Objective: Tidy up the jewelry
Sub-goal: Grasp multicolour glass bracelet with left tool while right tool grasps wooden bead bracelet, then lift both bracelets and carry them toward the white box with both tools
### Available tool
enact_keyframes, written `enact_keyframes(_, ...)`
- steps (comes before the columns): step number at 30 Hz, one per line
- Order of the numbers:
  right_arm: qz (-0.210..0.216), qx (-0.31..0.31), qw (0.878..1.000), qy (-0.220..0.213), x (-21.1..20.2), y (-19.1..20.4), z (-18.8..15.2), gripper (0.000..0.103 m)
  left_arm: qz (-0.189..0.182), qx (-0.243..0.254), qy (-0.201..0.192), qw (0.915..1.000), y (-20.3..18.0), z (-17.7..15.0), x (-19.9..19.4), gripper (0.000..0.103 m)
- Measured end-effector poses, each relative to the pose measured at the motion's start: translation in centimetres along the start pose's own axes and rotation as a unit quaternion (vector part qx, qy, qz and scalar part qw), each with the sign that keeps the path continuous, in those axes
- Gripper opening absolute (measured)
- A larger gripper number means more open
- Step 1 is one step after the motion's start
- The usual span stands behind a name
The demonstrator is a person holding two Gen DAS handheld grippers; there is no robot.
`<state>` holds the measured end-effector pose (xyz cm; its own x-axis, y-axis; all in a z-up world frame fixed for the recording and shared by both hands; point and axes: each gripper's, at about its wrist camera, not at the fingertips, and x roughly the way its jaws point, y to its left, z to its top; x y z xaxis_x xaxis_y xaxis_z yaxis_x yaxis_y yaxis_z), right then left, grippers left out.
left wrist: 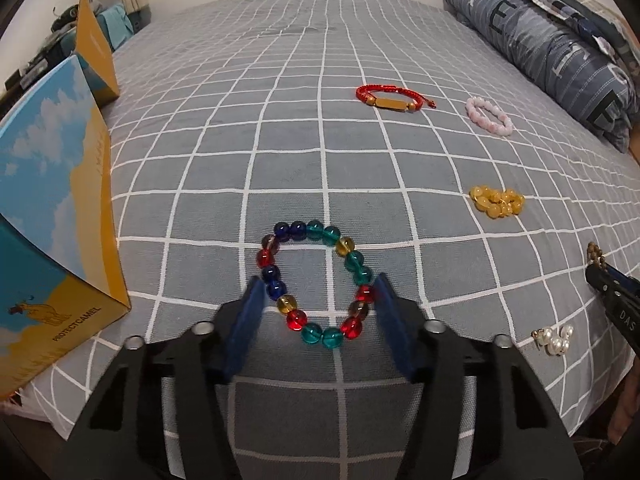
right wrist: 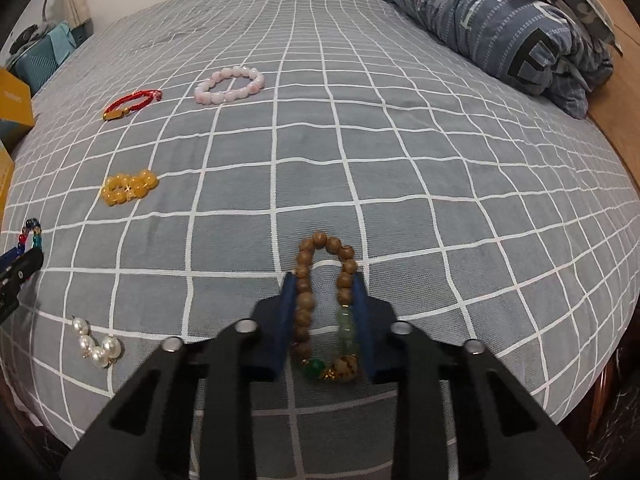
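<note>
Left gripper (left wrist: 320, 294) spread wide around multicolour bracelet (left wrist: 316, 282), flat on grid bedsheet (left wrist: 280, 140); right gripper (right wrist: 325, 294) narrowed onto wooden bracelet (right wrist: 326, 304), near end partly hidden; folded quilt (right wrist: 500, 20) far right

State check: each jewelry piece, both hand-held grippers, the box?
Left hand-held gripper: open, straddling multicolor bracelet.
Right hand-held gripper: pads against wooden bracelet, squeezed narrow.
Red cord bracelet: flat, untouched.
Pink bracelet: flat, round.
Yellow bracelet: bunched.
Pearl piece: loose on bedsheet.
Box: on the bed.
</note>
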<state>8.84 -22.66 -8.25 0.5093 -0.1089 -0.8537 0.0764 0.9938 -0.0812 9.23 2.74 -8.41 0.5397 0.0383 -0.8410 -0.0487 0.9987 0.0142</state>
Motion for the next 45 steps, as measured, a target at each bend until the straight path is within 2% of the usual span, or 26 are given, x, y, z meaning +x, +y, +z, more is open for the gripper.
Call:
enact_keyframes(1,-0.002,0.001,1.0,-0.003,-0.1,0.0,0.0,0.008,0.002,0.001,0.0,1.0,0.1,0.0,-0.1,0.035)
enact_keyframes(2,-0.002,0.003,1.0,-0.007,-0.3,-0.1,0.1,0.007,0.007,0.005,0.0,1.0,0.2,0.0,-0.2,0.018)
enact_keyframes(6,-0.005,0.014,0.999,-0.028,-1.2,-0.6,0.3,0.007,0.007,0.026,-0.006,0.9996,0.2,0.0,-0.9,0.017)
enact_keyframes(8,-0.005,0.016,0.999,-0.029,-1.4,-0.7,0.3,0.007,0.01,0.028,-0.016,0.9994,0.1,0.1,-1.4,0.009)
enact_keyframes(14,-0.006,0.019,0.999,-0.034,-1.4,-0.9,0.4,0.007,-0.004,0.016,-0.026,0.9995,0.5,0.4,-2.1,0.009)
enact_keyframes(18,-0.005,0.019,0.998,-0.055,-2.2,-0.8,0.5,0.007,-0.002,0.016,-0.034,0.9993,0.5,0.5,-2.4,0.009)
enact_keyframes(28,-0.007,0.017,0.997,-0.077,-3.0,-0.4,0.9,0.007,0.002,0.03,-0.095,0.995,-0.1,0.6,-4.8,0.009)
enact_keyframes(38,-0.004,0.02,0.994,-0.109,-4.1,-0.4,1.6,0.007,-0.029,0.03,-0.133,0.9902,-0.3,0.8,-6.7,0.009)
enact_keyframes(45,0.004,0.024,0.99,-0.137,-5.3,0.0,2.2,0.007,-0.044,0.025,-0.182,0.982,-0.5,1.2,-8.5,0.009)
